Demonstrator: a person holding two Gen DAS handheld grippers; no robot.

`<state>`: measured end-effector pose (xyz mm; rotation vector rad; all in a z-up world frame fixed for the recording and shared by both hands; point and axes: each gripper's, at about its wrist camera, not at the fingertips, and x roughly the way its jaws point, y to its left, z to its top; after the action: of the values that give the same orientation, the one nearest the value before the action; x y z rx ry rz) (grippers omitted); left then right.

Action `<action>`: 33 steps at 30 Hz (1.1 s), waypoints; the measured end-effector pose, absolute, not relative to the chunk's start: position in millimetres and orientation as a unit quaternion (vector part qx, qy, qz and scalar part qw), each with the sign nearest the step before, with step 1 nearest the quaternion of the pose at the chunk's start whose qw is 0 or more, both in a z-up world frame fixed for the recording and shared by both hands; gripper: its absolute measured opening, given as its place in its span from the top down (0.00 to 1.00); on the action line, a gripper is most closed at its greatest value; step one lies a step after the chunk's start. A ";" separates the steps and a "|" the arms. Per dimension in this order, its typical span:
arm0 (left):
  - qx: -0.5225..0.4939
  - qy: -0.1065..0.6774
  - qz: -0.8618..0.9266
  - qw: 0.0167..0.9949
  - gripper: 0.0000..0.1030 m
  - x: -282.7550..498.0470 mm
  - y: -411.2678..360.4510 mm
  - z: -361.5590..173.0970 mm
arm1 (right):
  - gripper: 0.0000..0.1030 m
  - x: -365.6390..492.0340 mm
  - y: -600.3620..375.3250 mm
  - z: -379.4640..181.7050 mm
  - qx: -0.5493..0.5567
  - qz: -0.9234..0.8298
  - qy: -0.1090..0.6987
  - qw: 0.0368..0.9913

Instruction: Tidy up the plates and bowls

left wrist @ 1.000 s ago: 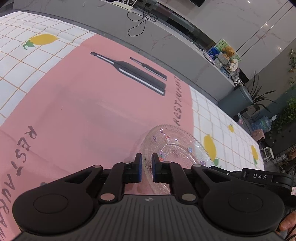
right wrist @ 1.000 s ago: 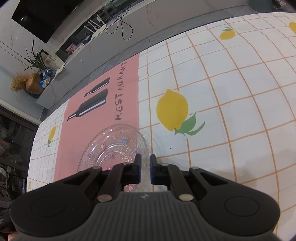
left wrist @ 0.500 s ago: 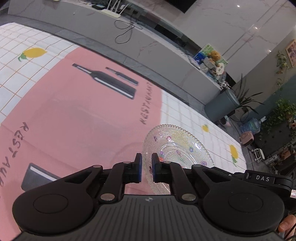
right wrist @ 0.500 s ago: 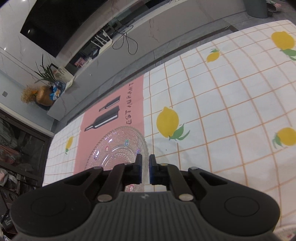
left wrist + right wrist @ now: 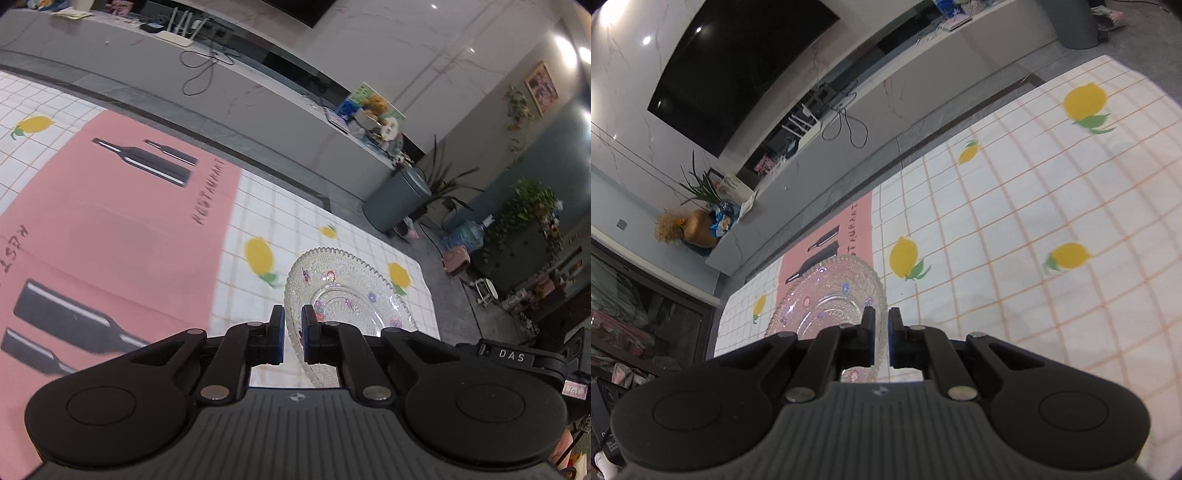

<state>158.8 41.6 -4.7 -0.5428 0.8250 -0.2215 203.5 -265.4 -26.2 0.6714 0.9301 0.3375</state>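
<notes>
Left wrist view
left gripper (image 5: 292,334): jaws nearly together, pinching the rim of the glass plate (image 5: 351,291) between blue pads
plate position: rim runs through the gap between the pads, rest of the dish fans out ahead and to the right of the fingertips, tilted, held clear of the tablecloth (image 5: 110,236)
plate look: clear pressed glass, beaded edge, small coloured flower marks
beyond tips: white grid cloth with lemons under and past the plate; pink panel with bottle prints off to the left
far ahead: grey counter (image 5: 221,85) with cables, grey bin (image 5: 397,201) and plants to the far right
lower right edge: part of the other gripper body marked DAS

Right wrist view
right gripper (image 5: 881,330): jaws almost closed, clamped on the opposite rim of the same plate (image 5: 827,295)
plate position: rim passes between the pads, dish spreads ahead and to the left of the tips, lifted off the cloth (image 5: 1015,229)
right of tips: white grid cloth, lemon prints
far ahead left: dark screen (image 5: 738,62) on the wall, counter, potted plant
</notes>
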 end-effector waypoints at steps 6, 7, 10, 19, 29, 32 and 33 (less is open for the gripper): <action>-0.255 0.401 -0.123 0.871 0.91 133.9 2.4 -4.6 | 0.96 166.0 -308.1 -16.8 0.324 0.145 0.425 0.833; -0.254 0.403 -0.126 0.870 0.91 130.1 -3.8 -5.8 | 0.96 160.0 -315.2 -17.0 0.326 0.142 0.424 0.833; -0.250 0.413 -0.132 0.866 0.91 118.3 -22.6 -10.3 | 0.96 143.3 -336.7 -20.4 0.331 0.133 0.422 0.833; -0.250 0.441 -0.138 0.851 0.91 92.1 -58.4 -37.0 | 0.96 107.8 -384.4 -51.4 0.353 0.107 0.434 0.822; -0.240 0.449 -0.126 0.852 0.91 82.4 -74.6 -68.1 | 0.96 94.5 -404.7 -93.5 0.389 0.090 0.441 0.803; -0.236 0.446 -0.120 0.855 0.90 80.8 -76.1 -75.0 | 0.96 98.4 -403.9 -96.0 0.382 0.087 0.447 0.804; -0.233 0.446 -0.118 0.856 0.90 80.3 -76.3 -76.4 | 0.96 99.0 -402.7 -96.6 0.380 0.086 0.448 0.805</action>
<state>80.3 -76.3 -76.4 -0.4904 0.9371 -0.2488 99.0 -402.7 -96.6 0.8128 0.9584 0.1848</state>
